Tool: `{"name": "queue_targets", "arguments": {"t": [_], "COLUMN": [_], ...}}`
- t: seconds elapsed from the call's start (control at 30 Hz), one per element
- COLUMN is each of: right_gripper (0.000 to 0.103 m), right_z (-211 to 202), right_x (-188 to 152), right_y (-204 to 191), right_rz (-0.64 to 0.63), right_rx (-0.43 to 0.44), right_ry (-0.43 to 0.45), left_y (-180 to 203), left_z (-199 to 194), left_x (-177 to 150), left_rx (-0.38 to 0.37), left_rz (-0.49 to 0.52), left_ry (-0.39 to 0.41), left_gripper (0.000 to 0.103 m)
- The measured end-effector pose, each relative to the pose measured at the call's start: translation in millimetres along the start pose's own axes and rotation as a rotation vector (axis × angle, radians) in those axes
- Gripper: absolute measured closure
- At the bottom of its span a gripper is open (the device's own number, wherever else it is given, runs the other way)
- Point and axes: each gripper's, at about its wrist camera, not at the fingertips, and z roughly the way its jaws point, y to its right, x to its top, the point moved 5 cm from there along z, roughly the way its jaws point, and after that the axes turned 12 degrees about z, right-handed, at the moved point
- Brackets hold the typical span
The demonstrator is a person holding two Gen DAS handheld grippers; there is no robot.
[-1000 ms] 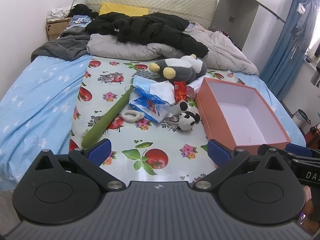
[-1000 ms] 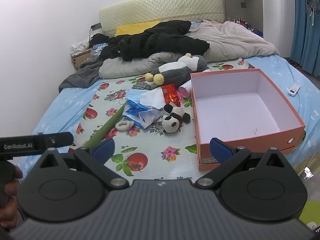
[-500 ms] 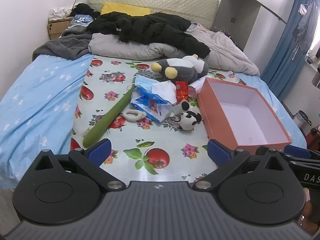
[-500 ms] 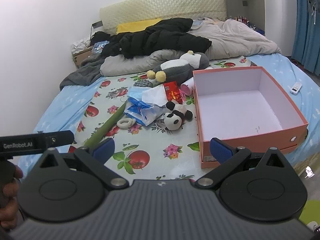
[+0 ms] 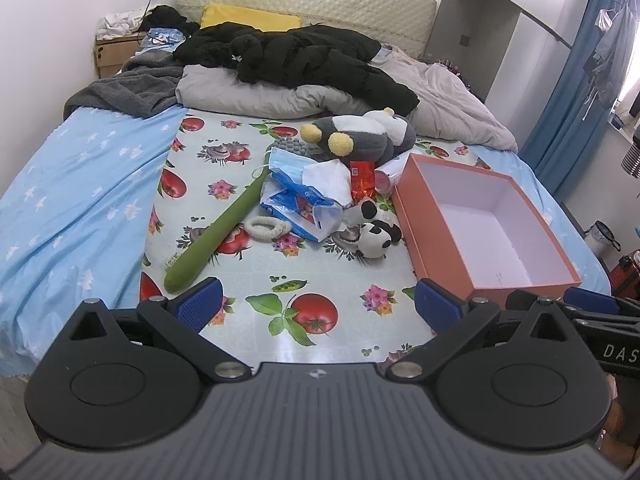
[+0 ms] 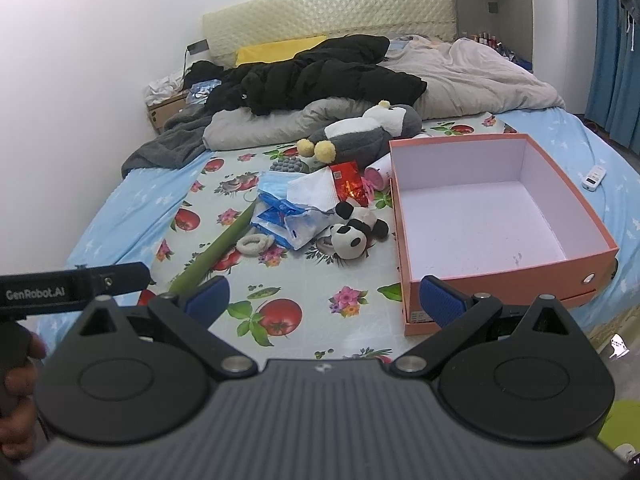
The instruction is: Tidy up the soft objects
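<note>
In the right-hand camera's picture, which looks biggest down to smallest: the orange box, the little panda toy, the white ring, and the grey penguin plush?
Largest to smallest, as they appear:
1. Orange box, by far, though it also lies nearest the camera.
2. Grey penguin plush, lying farther back.
3. Panda toy.
4. White ring.

Glossy printed plastic sheet (image 5: 248, 184), matt cardboard box (image 6: 496, 276), plush panda (image 6: 352, 236)

Bed (image 5: 80, 168) in front of me, fruit-print sheet (image 5: 320, 280) over the middle. On the sheet: orange box (image 5: 436, 236) at 2 o'clock, panda plush (image 5: 376, 236), green plush stick (image 5: 224, 228) at 11, penguin plush (image 5: 360, 140) at 12. Duvet (image 5: 256, 94) and black jacket (image 5: 312, 60) heaped beyond.
</note>
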Motion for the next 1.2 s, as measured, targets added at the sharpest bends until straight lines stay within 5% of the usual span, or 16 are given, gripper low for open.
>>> {"name": "queue_targets", "arguments": {"t": [1.2], "right_gripper": [0.0], "right_z": [12], "right_x": [0], "right_y": [1], "right_rz": [0.002], "right_rx": [-0.019], "right_ry": [-0.043], "left_y": [-5], "left_z": [4], "left_x": [3], "left_rx": [-0.027], "left_rz": [0.003], "left_ry": [-0.02], "left_gripper": [0.0]}}
